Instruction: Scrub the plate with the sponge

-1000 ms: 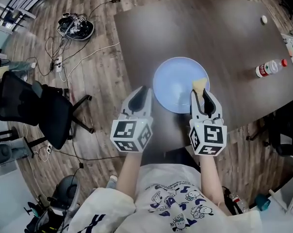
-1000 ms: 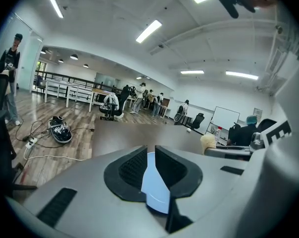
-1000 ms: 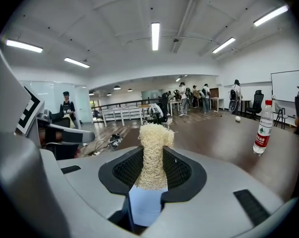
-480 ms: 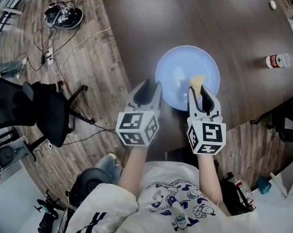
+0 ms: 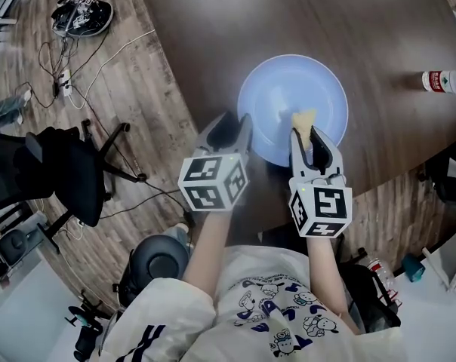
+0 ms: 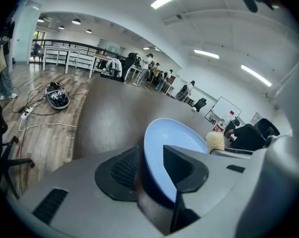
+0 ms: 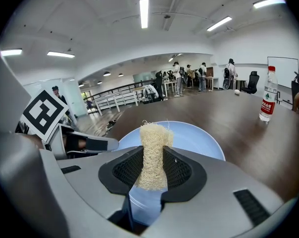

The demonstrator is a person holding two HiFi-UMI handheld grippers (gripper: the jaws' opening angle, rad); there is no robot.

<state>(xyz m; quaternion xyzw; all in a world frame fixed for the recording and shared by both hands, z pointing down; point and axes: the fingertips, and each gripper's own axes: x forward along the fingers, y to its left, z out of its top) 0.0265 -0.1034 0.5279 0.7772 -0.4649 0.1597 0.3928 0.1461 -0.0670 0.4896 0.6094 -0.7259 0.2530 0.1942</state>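
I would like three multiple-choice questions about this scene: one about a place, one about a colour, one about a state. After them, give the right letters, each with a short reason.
1. Where is the bottle?
A) on the table, to the right of the plate and apart from it
B) inside the plate
C) on the floor

2. What colour is the plate?
A) red
B) light blue
C) black

3. In what state is the right claw?
A) open and empty
B) shut on the sponge
C) shut on the bottle

Answers:
1 A: the head view shows it on the dark tabletop, well clear of the plate's rim.
2 B: the plate is pale blue in every view.
3 B: the right gripper view shows both pads pressing the sides of the sponge.
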